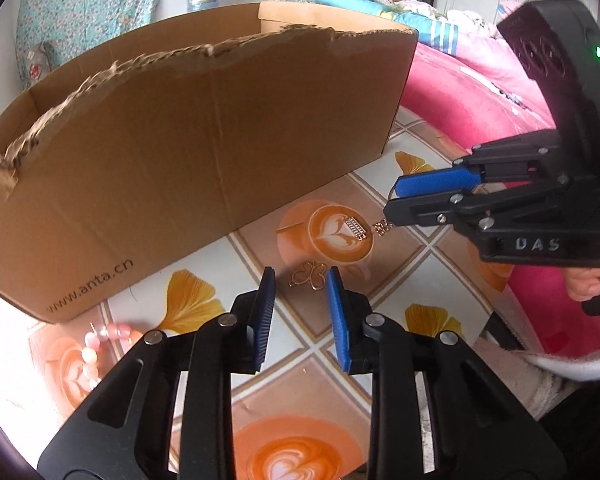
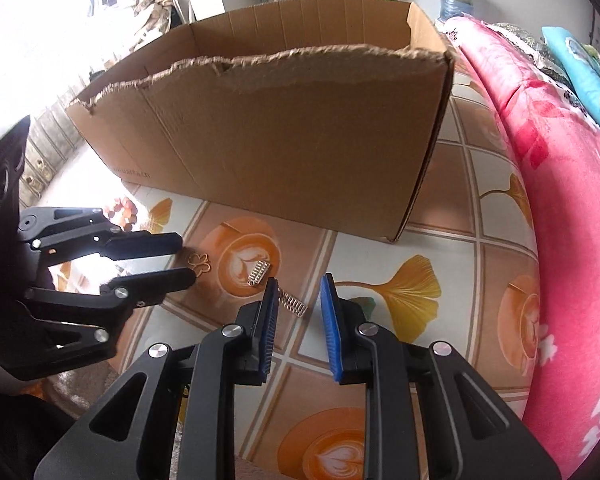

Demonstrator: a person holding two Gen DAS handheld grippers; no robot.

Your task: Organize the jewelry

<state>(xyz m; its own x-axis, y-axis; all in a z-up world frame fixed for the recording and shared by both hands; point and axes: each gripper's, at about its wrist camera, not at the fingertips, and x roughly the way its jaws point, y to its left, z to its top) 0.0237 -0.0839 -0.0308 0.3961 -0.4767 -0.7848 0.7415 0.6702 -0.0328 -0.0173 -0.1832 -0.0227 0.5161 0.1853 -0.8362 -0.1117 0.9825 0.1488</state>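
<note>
Picking stage: left tongs (image 1: 300, 280) spread around butterfly pendant (image 1: 308, 276), right tongs (image 2: 298, 286) spread over chain piece (image 2: 292, 303); next, pinch, lift into cardboard box (image 1: 204, 144)

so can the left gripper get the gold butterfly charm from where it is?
Probably yes. The left gripper is open, and the butterfly charm lies flat on the tablecloth right at its fingertips, nothing between.
</note>
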